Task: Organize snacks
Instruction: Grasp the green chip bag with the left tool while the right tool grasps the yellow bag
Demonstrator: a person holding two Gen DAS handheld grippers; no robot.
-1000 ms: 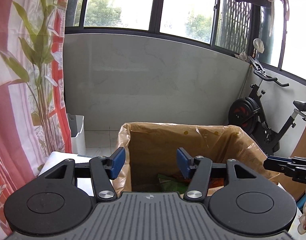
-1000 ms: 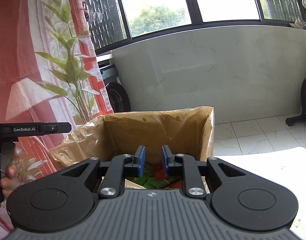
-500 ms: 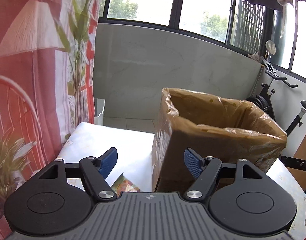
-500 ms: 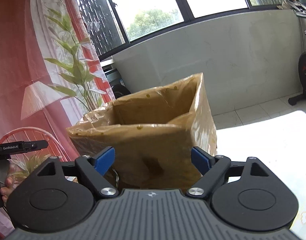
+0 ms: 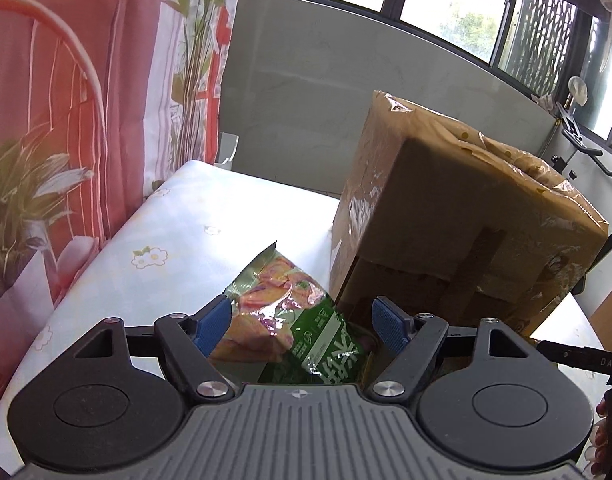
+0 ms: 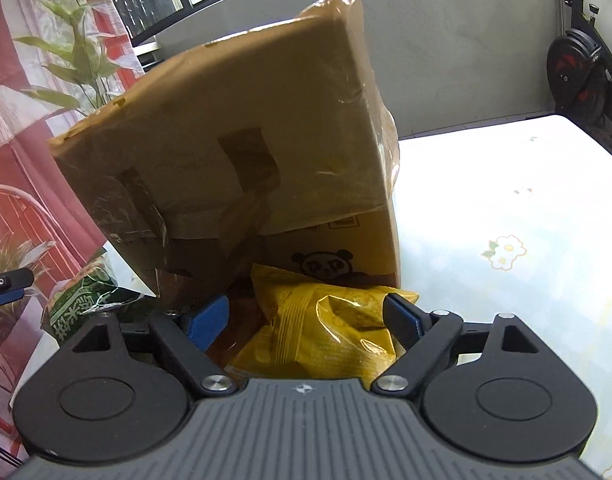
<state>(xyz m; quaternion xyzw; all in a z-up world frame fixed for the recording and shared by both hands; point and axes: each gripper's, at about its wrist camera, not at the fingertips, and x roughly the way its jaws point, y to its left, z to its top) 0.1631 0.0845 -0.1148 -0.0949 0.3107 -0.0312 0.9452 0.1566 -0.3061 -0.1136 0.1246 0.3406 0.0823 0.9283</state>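
Snacks: a green snack bag (image 5: 294, 320) and a yellow snack bag (image 6: 326, 332) lie on the table, each just in front of the box
Green snack bag: it lies by the box's left front corner, between the left gripper's blue pads; I cannot tell if they touch it. The right wrist view shows it too (image 6: 82, 300), off to the left
Yellow snack bag: it is puffy and shiny, its far end is against the foot of the box, and it sits between the right gripper's pads
Box: a brown cardboard box (image 6: 242, 152) wrapped in clear plastic, with a little panda drawn low on it. What is inside cannot be seen from here
Left gripper (image 5: 302, 322): fingers wide apart, not squeezing
Right gripper (image 6: 306, 320): fingers wide apart, not squeezing
Table (image 5: 174, 232): white cloth with small flowers
Around: a red curtain (image 5: 66, 100) with plants on it
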